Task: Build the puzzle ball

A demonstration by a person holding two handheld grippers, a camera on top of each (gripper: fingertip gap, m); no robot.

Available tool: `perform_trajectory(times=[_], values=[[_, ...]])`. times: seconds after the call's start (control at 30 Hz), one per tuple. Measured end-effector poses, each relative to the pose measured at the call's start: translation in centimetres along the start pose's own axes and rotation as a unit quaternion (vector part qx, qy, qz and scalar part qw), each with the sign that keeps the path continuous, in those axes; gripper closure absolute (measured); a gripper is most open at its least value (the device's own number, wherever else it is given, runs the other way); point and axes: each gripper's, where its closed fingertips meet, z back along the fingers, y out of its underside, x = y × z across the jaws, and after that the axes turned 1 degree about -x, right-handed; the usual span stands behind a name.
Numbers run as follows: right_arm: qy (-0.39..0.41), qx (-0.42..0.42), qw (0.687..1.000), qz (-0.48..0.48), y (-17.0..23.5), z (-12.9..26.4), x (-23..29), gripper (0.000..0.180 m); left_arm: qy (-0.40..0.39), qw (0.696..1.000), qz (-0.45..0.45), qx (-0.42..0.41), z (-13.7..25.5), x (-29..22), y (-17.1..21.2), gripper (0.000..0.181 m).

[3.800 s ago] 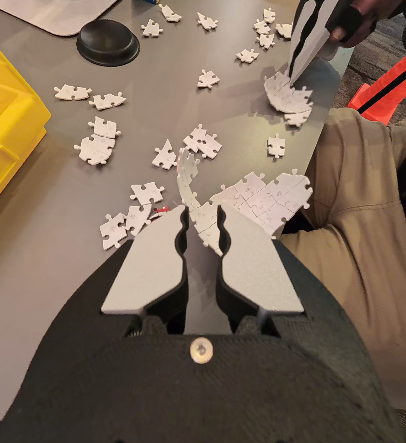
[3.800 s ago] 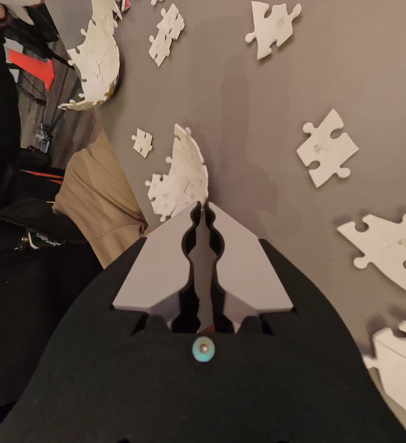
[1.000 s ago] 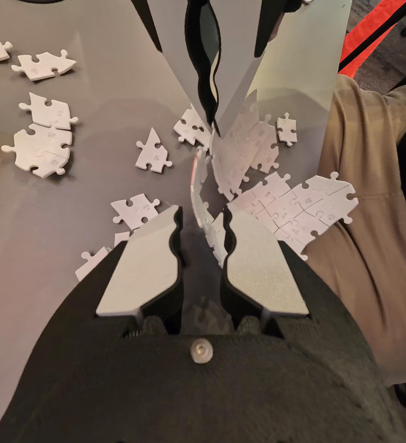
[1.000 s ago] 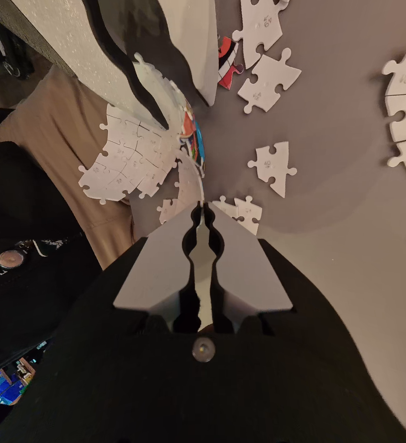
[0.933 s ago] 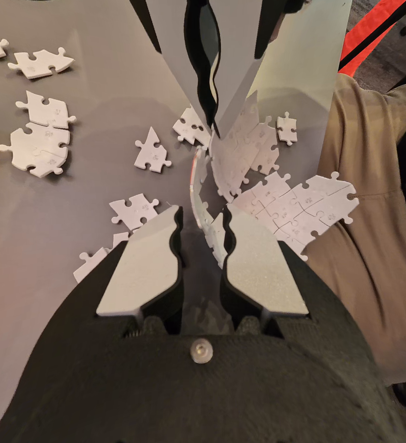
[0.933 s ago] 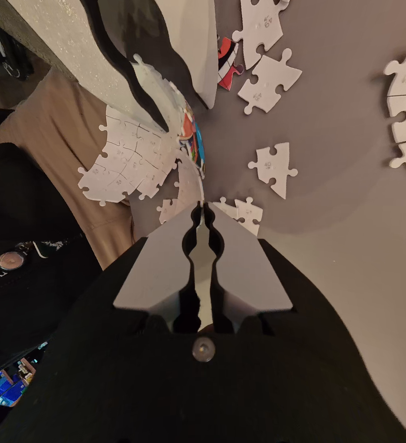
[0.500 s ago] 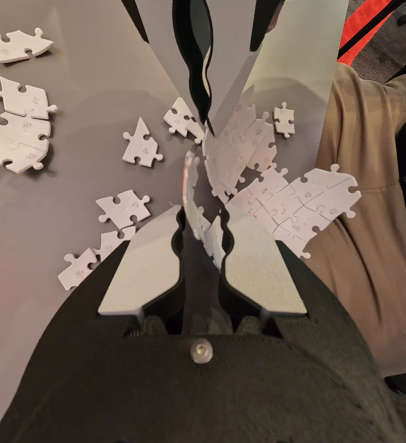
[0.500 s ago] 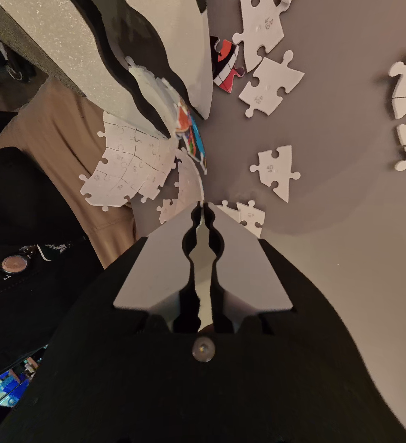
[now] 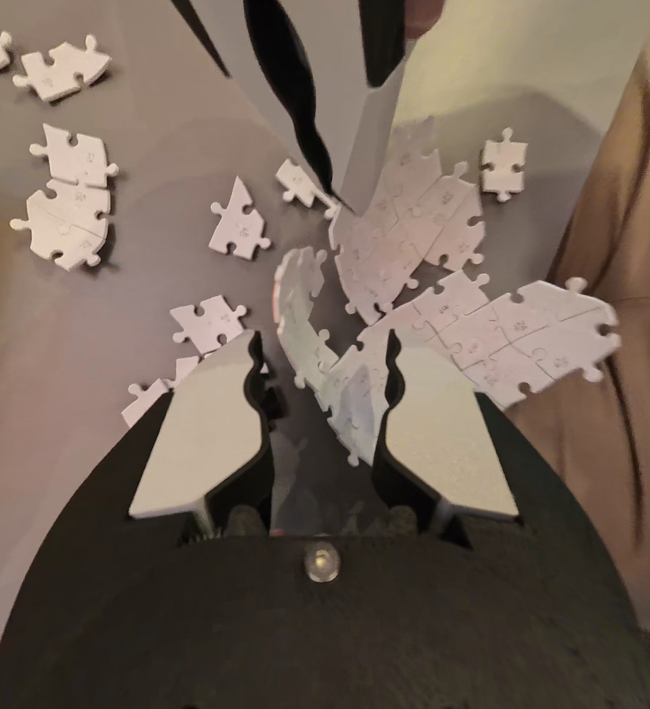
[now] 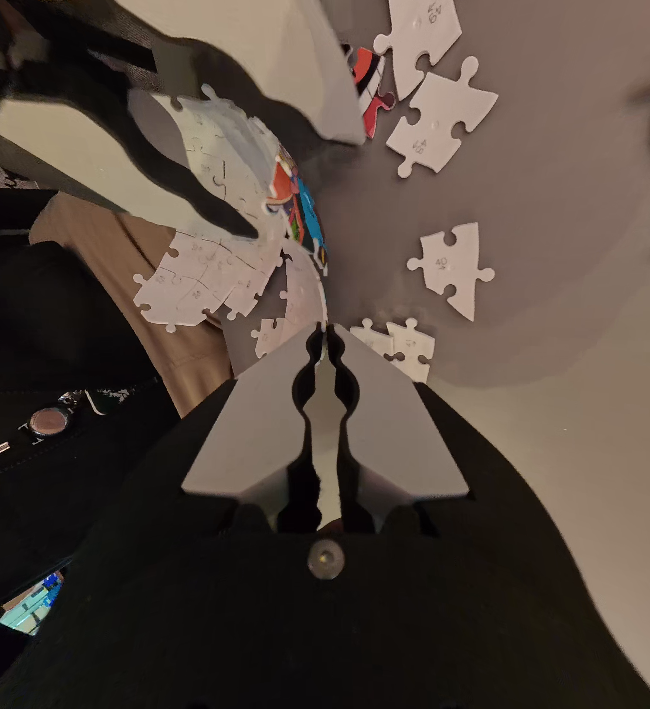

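The larger curved shell section (image 9: 480, 337), a joined patch of white-backed puzzle pieces, sits between the fingers of the left claw (image 9: 323, 337), whose jaws stand apart around its lower edge, the right finger against it; whether it is truly gripped I cannot tell. Part of this section overhangs the tabletop (image 9: 85, 364) edge, above the person's tan trouser leg (image 9: 603, 230). A second, smaller shell section (image 9: 404, 238) is pinched at its upper tip by the right claw (image 10: 325, 330), closed on its thin edge. The two sections lie edge to edge, nearly touching, with a printed colourful face (image 10: 300, 207) showing on the outer side in the right wrist view.

The step in hand appears to be mating these two sections. The next move likely calls for lining up tabs and blanks along the shared seam, then pressing gently so the curve does not buckle or pop joints.

Loose pieces (image 9: 239, 226) and a small joined cluster (image 9: 66, 226) lie scattered backside-up on the tabletop. No container is in view.
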Motion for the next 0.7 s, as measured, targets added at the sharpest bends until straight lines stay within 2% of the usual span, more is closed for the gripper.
perform_trajectory(times=[0.1, 0.33, 0.7], values=[[-0.004, -0.003, 1.0, -0.004, 0.1, -0.1, 0.0, 0.179, -0.03, 0.999, 0.004, 0.039, -0.9, 0.5, 0.9, 0.106], [-0.013, -0.016, 1.0, -0.011, 0.3, -0.4, 0.0, 0.179, -0.066, 0.995, 0.025, 0.066, -1.5, 1.0, 1.1, 0.091], [-0.021, -0.002, 1.0, -0.01, 1.1, -0.2, -0.1, 0.18, -0.089, 0.991, 0.015, 0.095, -1.8, 1.4, 0.5, 0.088]])
